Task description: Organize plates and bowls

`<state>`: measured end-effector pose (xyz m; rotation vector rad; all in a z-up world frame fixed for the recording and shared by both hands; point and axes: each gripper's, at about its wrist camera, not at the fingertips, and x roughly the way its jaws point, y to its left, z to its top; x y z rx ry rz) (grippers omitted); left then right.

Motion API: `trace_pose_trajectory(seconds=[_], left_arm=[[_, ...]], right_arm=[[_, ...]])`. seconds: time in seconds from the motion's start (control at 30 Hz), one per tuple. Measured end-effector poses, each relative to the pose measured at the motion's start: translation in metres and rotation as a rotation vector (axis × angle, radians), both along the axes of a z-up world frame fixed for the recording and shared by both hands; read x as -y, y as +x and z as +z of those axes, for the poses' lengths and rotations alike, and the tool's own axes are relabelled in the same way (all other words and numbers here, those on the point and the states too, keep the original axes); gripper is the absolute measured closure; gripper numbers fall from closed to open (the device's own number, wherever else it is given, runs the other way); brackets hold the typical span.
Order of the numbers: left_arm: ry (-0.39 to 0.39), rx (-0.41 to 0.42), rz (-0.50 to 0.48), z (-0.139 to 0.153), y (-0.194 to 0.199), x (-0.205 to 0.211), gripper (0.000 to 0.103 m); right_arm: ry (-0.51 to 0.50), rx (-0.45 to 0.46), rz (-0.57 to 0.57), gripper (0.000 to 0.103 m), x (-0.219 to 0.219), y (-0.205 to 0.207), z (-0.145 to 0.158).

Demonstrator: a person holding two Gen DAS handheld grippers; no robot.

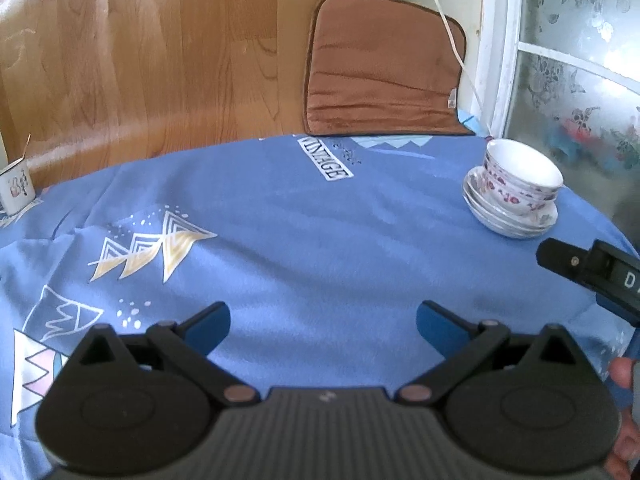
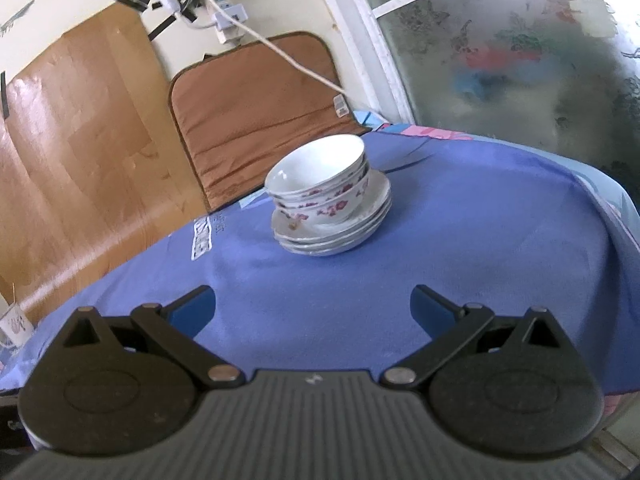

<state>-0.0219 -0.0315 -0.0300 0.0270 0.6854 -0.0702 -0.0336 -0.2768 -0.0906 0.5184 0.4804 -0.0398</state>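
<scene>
**Stacked crockery, both grippers empty**

Sitting on the blue patterned tablecloth [image 2: 460, 216], the bowls [image 2: 320, 176] are nested one inside another on top of the stacked plates [image 2: 340, 236]; in the right wrist view the pile lies at about 12 o'clock, well ahead of the right gripper [image 2: 312, 312], whose jaws are spread wide and hold nothing; in the left wrist view the same pile shows at 2 o'clock (near the frosted window [image 1: 580, 80]); the left gripper [image 1: 323, 326] is likewise released, over bare cloth; a brown cushion [image 1: 384, 72] leans against the wall at 12 o'clock; a small cup [image 1: 16, 190] stands at 9 o'clock.
</scene>
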Motion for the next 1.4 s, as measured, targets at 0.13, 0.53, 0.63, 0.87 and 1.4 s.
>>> trace_pose_trajectory(seconds=[0.13, 0.53, 0.63, 0.87, 1.4], left_arm=[[0.000, 0.023, 0.020, 0.006, -0.003, 0.000, 0.000], [0.029, 0.086, -0.030, 0.013, -0.005, 0.013, 0.000], [0.015, 0.108, -0.031, 0.013, -0.008, 0.012, 0.000], [0.053, 0.148, -0.025, 0.013, -0.011, 0.017, 0.000], [0.010, 0.054, -0.022, 0.005, -0.005, 0.010, 0.000]], right_arm=[[-0.020, 0.022, -0.003, 0.000, 0.002, -0.003, 0.005], [-0.026, -0.013, 0.034, 0.000, 0.007, 0.005, -0.002], [-0.020, -0.013, 0.034, 0.000, 0.008, 0.004, -0.002], [-0.013, -0.015, 0.033, 0.000, 0.006, 0.002, -0.003], [-0.025, -0.022, 0.061, 0.000, 0.004, 0.003, -0.003]])
